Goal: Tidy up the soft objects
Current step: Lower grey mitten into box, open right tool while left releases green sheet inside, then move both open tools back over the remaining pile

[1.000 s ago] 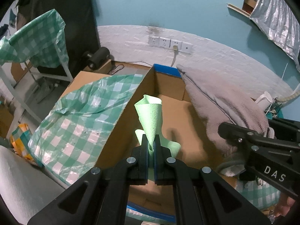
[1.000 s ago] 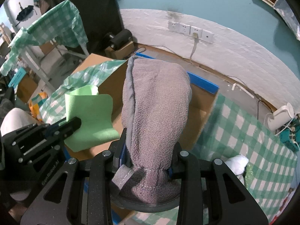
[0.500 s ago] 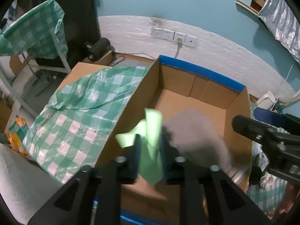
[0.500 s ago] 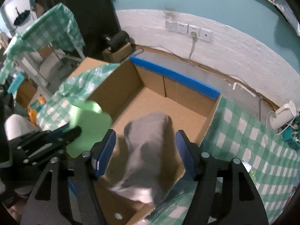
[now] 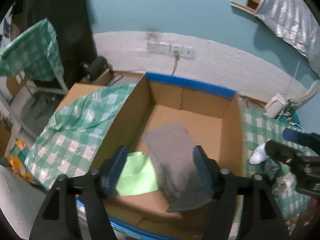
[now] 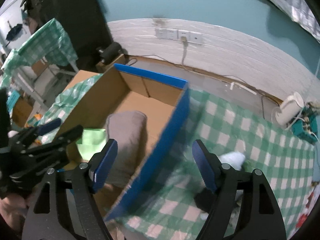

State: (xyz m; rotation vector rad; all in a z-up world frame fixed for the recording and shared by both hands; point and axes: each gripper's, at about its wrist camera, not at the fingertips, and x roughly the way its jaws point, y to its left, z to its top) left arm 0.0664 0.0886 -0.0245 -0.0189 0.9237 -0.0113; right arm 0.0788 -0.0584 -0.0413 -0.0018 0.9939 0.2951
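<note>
Both tongs (image 5: pixel 160 170) (image 6: pixel 154 164) were spread, empty; the limp grey terry towel (image 5: pixel 172 160), lower centre in the blue-edged cardboard box (image 5: pixel 190 82), was judged light, best pinched at a fold.

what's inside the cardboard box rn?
Inside the cardboard box: a gray towel and, beside it on the left, a green cloth. The rest is bare floor. Anything under the towel is hidden.

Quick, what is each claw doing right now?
Left gripper: open, holding nothing.
Right gripper: open, holding nothing.
</note>
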